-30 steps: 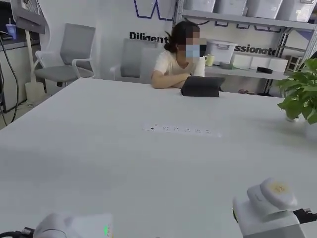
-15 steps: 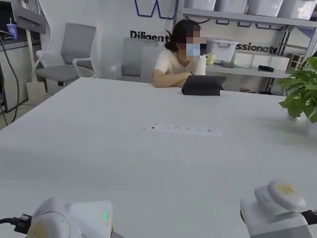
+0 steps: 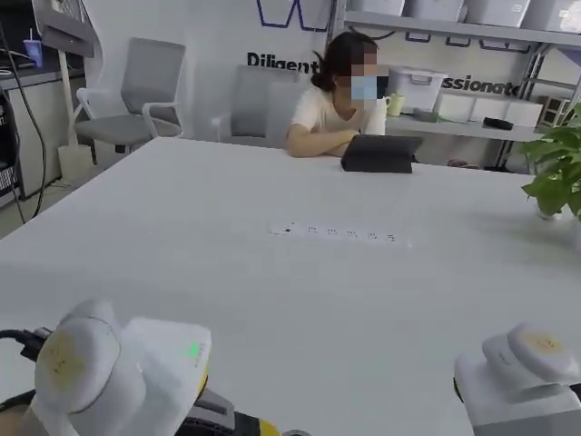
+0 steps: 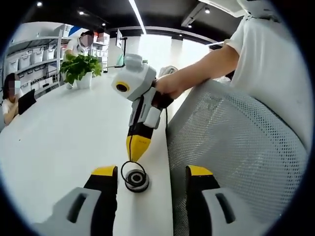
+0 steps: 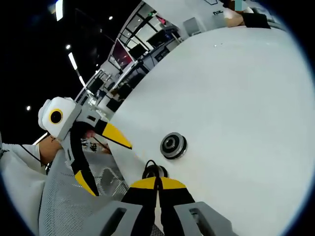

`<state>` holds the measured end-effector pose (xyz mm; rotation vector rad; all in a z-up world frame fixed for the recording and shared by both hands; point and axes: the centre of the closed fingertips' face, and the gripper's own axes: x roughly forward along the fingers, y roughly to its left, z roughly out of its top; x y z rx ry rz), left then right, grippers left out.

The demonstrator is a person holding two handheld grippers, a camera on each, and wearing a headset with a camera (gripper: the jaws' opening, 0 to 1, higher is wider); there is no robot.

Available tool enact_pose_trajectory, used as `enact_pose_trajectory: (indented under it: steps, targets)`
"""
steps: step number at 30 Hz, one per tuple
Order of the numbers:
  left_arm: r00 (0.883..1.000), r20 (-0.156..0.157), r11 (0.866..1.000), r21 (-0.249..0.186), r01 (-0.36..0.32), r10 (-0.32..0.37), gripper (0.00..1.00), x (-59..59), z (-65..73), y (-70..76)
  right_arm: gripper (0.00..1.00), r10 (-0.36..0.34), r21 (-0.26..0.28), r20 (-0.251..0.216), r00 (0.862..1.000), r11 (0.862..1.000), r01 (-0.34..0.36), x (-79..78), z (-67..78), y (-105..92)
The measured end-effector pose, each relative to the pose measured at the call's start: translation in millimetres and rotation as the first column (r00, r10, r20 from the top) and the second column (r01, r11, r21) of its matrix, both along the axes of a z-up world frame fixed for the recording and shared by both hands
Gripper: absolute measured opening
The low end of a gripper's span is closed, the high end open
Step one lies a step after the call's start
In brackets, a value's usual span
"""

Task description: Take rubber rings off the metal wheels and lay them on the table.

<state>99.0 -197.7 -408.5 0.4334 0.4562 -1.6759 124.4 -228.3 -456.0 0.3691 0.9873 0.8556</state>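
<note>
A small metal wheel (image 4: 137, 180) lies on the white table (image 4: 59, 137) near its edge, between the spread jaws of my left gripper (image 4: 152, 174), which is open and touches nothing. My right gripper (image 4: 137, 151) comes down from above with its yellow tips pinched on a thin black rubber ring (image 4: 127, 169) that loops up off the wheel. In the right gripper view, the right gripper (image 5: 157, 183) is shut on the ring (image 5: 149, 163) over that wheel (image 5: 156, 172). A second wheel (image 5: 173, 145) lies just beyond. The left gripper (image 5: 112, 169) stands open at the left.
A grey mesh chair back (image 4: 236, 147) stands right against the table edge. At the far side a person (image 3: 338, 100) sits with a dark tablet (image 3: 377, 154). A power strip (image 3: 338, 233) is set in the table's middle. A potted plant (image 3: 556, 173) stands far right.
The left gripper's white body has risen and come further into the head view at lower left. The right gripper's body has stayed low at lower right. The camera has shifted slightly.
</note>
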Motion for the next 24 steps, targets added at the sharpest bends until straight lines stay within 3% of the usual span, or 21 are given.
enact_pose_trajectory:
  steps: [3, 15, 18, 24]
  targets:
    - [1.000, 0.026, 1.000, 0.003, -0.007, 0.006, 0.57, 3.9, 8.7, 4.1, 0.00, -0.002, 0.002, 0.005, 1.000, 1.000, 0.002, 0.6, 1.4, -0.4]
    - [0.996, 0.057, 0.997, -0.027, -0.071, 0.073, 0.71, 16.3, 37.3, 26.0, 0.00, -0.014, 0.004, 0.026, 1.000, 1.000, 0.014, 3.8, 6.2, -5.3]
    - [0.990, 0.081, 0.993, -0.025, -0.114, 0.116, 0.74, 23.4, 39.6, 37.4, 0.00, -0.017, 0.009, 0.030, 0.999, 1.000, 0.017, 4.4, 7.9, -5.9]
    - [0.973, 0.078, 0.976, -0.048, -0.214, 0.217, 0.82, 32.8, 47.1, 57.1, 0.00, -0.015, 0.007, 0.038, 0.999, 1.000, 0.015, 4.6, 9.3, -6.6]
